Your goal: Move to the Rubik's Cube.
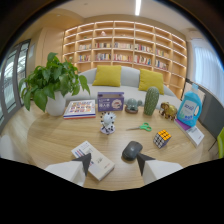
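Observation:
The Rubik's Cube [161, 138] rests on the round wooden table [55, 135], ahead of my fingers and off to the right, near the green-handled scissors [141, 127]. My gripper [114, 162] is open, with a wide gap between its two dark fingertips [84, 162] and nothing held. A dark grey computer mouse [132, 149] lies just ahead of the right fingertip. A white booklet [93, 160] lies under and beside the left fingertip.
A potted leafy plant [50, 85] stands at the far left, with a picture book [80, 108] and a purple box [110, 101] beside it. A zebra-pattern toy [107, 122], a cactus [151, 100], a golden figurine [168, 110] and a blue detergent bottle [189, 106] also stand on the table. Behind are a sofa and bookshelves.

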Available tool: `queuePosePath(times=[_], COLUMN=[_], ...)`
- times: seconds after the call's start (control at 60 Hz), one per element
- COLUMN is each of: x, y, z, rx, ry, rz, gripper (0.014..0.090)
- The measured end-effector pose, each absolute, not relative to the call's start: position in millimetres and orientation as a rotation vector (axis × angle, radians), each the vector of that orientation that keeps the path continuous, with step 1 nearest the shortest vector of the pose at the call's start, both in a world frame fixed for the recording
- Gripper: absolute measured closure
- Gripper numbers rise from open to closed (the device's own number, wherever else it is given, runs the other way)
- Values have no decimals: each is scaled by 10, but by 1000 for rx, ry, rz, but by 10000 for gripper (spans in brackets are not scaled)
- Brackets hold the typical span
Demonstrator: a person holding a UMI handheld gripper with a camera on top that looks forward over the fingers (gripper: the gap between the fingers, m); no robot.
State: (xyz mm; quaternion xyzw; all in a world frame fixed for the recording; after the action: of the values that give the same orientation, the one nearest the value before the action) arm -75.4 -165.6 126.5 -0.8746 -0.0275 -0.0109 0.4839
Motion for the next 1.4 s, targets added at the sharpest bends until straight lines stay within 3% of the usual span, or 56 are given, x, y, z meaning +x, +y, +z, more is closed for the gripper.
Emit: queuePosePath(times=[0.283,0.617,0.933,1.4], x=[-319,767,1318,1400], y=[-1981,-2182,-1587,-706], z=[1172,1080,965,678], rx=[-2131,-2144,-2145,-2172], ry=[-61,22,22,23], rz=[-72,-164,-171,-116], gripper=[182,184,186,186])
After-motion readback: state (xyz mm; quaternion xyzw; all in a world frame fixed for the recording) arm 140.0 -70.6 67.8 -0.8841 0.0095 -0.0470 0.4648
